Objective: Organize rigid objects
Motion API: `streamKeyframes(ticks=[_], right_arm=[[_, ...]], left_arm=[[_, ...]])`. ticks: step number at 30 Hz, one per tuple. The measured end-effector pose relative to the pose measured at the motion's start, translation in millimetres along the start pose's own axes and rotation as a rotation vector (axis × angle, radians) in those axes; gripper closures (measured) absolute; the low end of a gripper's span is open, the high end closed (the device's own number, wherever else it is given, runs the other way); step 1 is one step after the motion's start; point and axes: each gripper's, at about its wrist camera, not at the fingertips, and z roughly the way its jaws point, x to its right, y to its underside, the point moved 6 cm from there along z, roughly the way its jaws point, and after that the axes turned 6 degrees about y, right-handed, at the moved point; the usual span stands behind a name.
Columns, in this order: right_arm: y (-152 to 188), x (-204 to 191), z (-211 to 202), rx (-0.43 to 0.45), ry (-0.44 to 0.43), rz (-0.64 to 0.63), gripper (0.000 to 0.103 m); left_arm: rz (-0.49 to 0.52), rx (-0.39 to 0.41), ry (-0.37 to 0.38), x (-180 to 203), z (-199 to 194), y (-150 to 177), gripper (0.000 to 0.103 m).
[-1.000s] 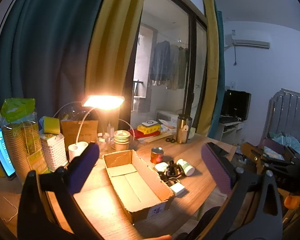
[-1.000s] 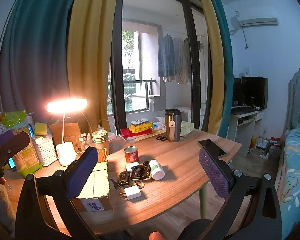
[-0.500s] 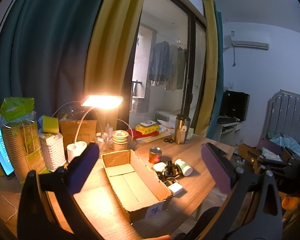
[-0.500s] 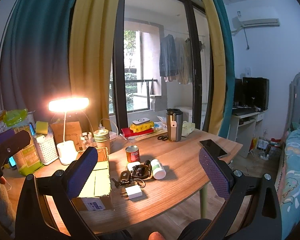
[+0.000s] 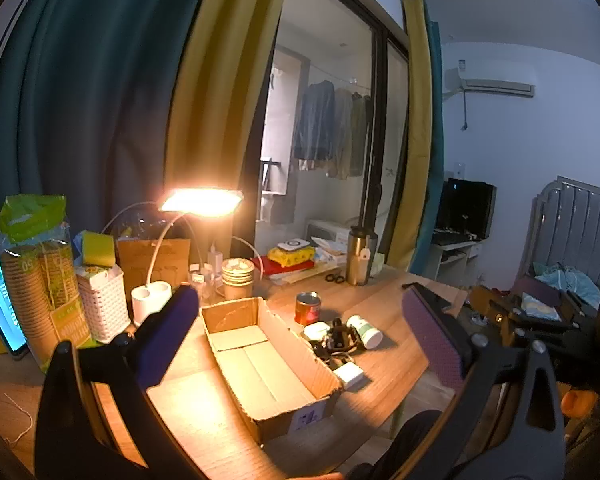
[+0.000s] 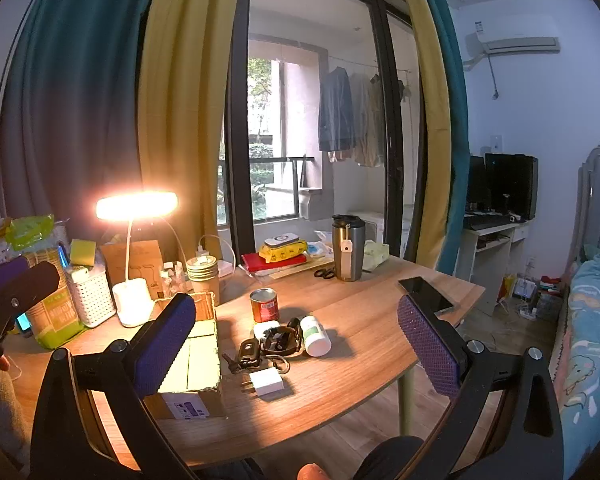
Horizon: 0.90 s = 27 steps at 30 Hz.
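I hold both tongs, left and right, released and empty above the bench, since the empty cardboard box at frame centre awaits the can, bottle and charger beside it.

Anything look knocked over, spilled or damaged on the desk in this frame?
Only the white pill bottle lies on its side beside the red can, which stands upright. The cardboard box is open with ragged edges. No spill is visible.

Matt cardboard box on smooth wood-grain table; brushed-metal tumbler.
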Motion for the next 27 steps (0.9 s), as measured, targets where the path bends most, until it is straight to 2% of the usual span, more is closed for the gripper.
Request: streamKeyframes(ticks=[27], right_arm=[[0.5, -1.0, -0.2, -0.002, 0.000, -0.002, 0.001]], left_arm=[[0.008, -0.006, 0.001, -0.1, -1.1, 1.6, 0.000]])
